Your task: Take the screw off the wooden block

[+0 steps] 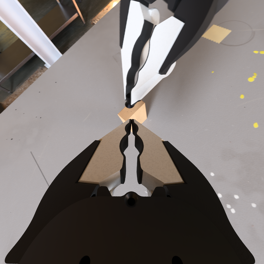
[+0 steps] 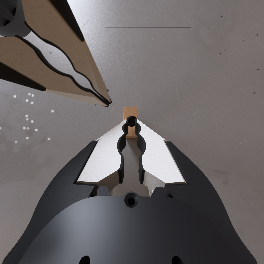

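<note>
A small wooden block stands on the grey table; it also shows from above in the right wrist view. A black screw sits at the block's top, its head between my right fingertips. My right gripper, with white fingers, is shut on the screw; in the left wrist view it comes down from above onto the block. My left gripper, with tan fingers, is shut and empty, its tips just short of the block. In the right wrist view it hangs to the upper left of the block, apart from it.
The table's edge runs diagonally at the upper left, with a white post beyond it. A tan tape patch lies inside a drawn circle at the far right. Yellow specks and white specks dot the table.
</note>
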`<state>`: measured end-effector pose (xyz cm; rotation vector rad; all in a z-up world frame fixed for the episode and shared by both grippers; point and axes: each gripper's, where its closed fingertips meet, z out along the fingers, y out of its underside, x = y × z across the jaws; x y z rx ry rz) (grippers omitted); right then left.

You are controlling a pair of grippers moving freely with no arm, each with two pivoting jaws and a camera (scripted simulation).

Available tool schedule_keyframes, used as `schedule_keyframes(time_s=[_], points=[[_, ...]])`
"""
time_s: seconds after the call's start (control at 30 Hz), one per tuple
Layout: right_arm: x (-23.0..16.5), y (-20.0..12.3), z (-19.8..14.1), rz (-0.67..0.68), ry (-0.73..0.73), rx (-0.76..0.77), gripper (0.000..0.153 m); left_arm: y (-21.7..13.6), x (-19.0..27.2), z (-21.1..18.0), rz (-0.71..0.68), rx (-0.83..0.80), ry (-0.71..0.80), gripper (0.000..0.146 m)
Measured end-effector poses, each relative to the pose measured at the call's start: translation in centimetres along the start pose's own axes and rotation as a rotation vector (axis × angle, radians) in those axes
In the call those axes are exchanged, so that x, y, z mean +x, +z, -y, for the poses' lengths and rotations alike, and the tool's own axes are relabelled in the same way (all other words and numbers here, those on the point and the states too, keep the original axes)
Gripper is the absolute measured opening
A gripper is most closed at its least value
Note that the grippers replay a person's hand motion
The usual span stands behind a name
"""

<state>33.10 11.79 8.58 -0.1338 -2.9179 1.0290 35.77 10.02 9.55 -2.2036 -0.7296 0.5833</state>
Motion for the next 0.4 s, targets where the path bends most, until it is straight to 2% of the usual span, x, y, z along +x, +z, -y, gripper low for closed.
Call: schedule_keyframes(time_s=[0.17, 0.27, 0.4], points=[[0.2, 0.0, 0.1, 0.031, 0.014, 0.033, 0.008, 1.2, 1.0, -0.3, -0.028, -0.105, 0.017, 0.0], [0.4, 0.1, 0.1, 0.025, 0.021, 0.055, 0.008, 2.1, 0.6, -0.7, 0.034, -0.191, 0.066, 0.0], [0.8, 0.0, 0.1, 0.028, 0.039, 0.102, 0.008, 2.4, 0.3, -0.9, 0.076, -0.225, 0.069, 0.0]])
